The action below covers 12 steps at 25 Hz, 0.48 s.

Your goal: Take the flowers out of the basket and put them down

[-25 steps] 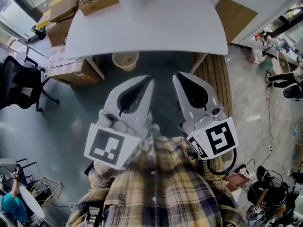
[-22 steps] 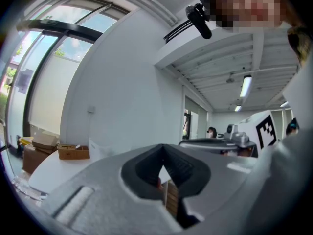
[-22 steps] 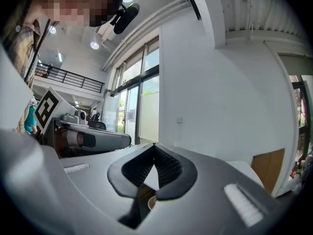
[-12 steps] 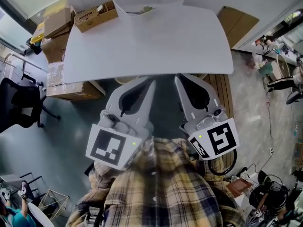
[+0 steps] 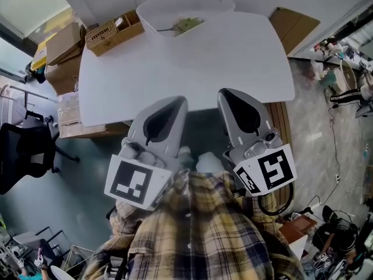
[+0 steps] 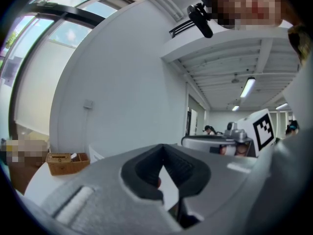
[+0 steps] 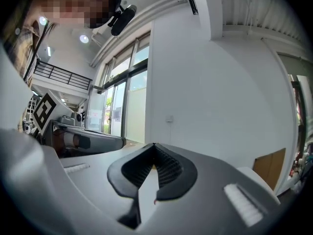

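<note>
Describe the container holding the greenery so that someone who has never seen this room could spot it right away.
Start at the big white table and look along its far edge, near the middle. There sits a pale, round-cornered white tub with green stems lying in it. The wicker basket on its left is brown, smaller and boxy, so the tub is the only white one, and the only one with greenery.

No lettering anywhere is clear enough to read

Flowers (image 5: 185, 24) in white tub (image 5: 152, 11): too small for detail. Wicker box (image 5: 111, 32) contents unclear. Counter (image 5: 233, 57) near edge partly behind left hand-held gripper (image 5: 176, 101) and right hand-held gripper (image 5: 228, 93).
</note>
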Tool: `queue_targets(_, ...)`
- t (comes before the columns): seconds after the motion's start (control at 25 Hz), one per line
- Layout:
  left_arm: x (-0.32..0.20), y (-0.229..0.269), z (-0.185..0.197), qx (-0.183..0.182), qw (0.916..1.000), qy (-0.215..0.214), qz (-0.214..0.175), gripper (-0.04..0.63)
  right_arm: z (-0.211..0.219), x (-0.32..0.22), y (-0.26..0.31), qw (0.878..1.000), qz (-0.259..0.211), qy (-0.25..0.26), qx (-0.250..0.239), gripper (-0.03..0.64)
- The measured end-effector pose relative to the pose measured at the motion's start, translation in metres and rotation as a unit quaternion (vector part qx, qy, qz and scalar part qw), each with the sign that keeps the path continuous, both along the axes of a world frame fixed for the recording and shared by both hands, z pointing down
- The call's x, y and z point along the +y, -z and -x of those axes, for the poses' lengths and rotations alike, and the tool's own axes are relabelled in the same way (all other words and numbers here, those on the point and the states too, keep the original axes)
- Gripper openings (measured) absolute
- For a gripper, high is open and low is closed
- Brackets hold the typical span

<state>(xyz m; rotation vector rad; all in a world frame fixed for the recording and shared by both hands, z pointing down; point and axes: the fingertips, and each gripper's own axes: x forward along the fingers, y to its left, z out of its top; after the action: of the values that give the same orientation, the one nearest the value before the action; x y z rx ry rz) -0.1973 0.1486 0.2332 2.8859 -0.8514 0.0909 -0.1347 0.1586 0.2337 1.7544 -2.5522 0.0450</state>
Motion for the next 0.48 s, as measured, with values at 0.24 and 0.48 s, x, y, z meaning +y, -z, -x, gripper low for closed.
queue_targets(0.24, -0.035, -0.012, -0.005, 0.003, 0.9996, 0.000, 0.027, 0.002, -0.008, -0.033, -0.010, 1.000, 0.014, -0.007, 0.002, 0.005)
queue_targets(0.48, -0.072, -0.013, -0.026, 0.006, 0.9997, 0.008, 0.021, 0.002, -0.028, -0.072, -0.014, 1.000, 0.012, 0.003, 0.003, 0.005)
